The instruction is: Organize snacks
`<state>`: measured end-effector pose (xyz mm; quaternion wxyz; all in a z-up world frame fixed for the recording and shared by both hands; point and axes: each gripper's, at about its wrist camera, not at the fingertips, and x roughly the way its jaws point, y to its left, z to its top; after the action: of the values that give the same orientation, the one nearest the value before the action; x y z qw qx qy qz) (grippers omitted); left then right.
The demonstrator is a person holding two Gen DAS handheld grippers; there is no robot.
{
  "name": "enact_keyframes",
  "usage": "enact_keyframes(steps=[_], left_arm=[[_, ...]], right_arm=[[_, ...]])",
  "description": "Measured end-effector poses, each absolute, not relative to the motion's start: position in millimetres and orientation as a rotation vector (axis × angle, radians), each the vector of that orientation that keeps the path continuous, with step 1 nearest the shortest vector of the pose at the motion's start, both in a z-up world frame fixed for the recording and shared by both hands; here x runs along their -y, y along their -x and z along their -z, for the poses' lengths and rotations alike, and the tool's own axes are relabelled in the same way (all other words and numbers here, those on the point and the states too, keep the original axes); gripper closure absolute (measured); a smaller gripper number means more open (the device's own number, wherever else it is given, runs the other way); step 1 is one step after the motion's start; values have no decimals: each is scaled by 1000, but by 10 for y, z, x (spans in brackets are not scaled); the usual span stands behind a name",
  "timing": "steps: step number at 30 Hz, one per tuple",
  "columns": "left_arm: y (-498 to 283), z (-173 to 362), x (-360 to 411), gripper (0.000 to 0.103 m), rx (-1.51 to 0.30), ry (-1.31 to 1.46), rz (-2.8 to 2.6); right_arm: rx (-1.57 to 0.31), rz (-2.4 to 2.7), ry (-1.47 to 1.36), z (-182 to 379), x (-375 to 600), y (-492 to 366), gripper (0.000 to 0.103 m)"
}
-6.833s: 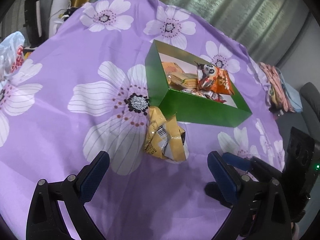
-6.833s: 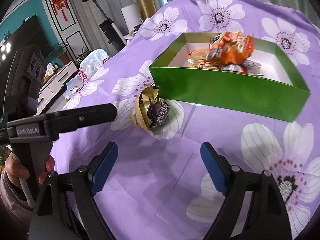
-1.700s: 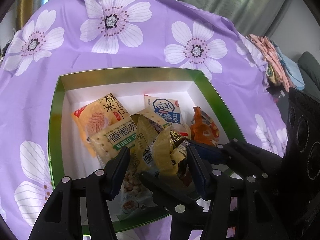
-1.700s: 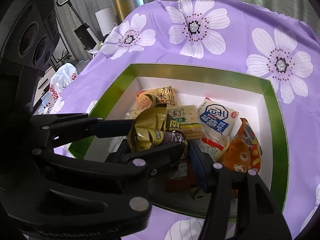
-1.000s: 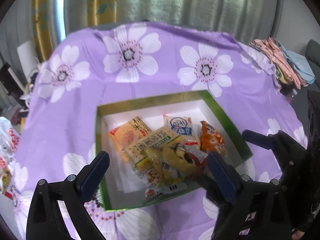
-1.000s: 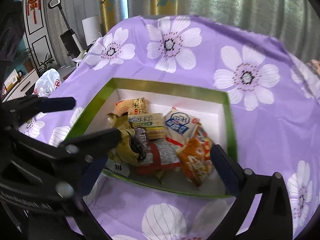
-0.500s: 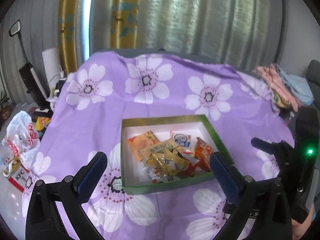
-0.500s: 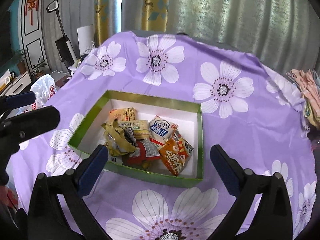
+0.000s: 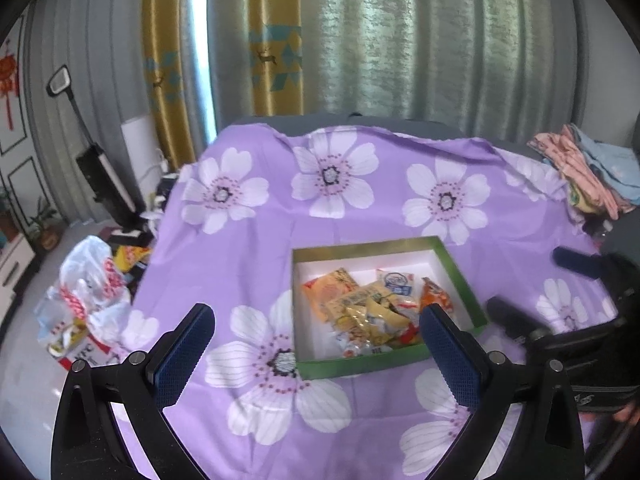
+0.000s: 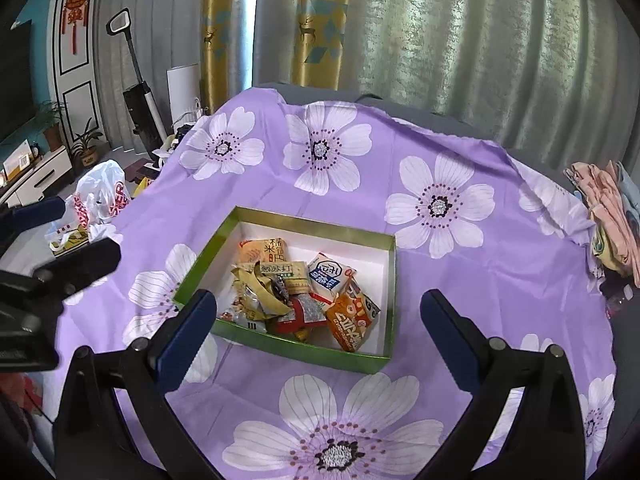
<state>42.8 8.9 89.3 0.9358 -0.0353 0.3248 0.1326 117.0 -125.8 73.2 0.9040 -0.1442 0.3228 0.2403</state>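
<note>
Both tools withdrawn above box [image 10: 386,292]; left tool [image 9: 318,354], right tool [image 10: 318,340] wide open, empty.

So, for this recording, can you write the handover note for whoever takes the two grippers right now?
Left gripper: open, empty, held back above the purple cloth.
Right gripper: open, empty, likewise held back.
Green box sits on the cloth, with the snack packets piled inside it, the crumpled yellow one on top at its near left.
Done: no snack shows loose on the cloth.
Left: seemingly nothing. The white bags lie off the table's left.
</note>
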Motion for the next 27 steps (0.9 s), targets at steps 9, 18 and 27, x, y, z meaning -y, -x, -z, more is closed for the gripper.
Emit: enact_keyframes(steps=[9, 18, 27], left_arm=[[-468, -919, -141, 1, -701, 70, -329], [-523, -894, -176, 1, -729, 92, -330], [-595, -912, -161, 1, -722, 75, -337]], right_arm=[[-646, -511, 297, -1217, 1350, -1054, 0], [-658, -565, 298, -1266, 1243, -1048, 0], [-670, -577, 309, -1158, 1163, -1120, 0]])
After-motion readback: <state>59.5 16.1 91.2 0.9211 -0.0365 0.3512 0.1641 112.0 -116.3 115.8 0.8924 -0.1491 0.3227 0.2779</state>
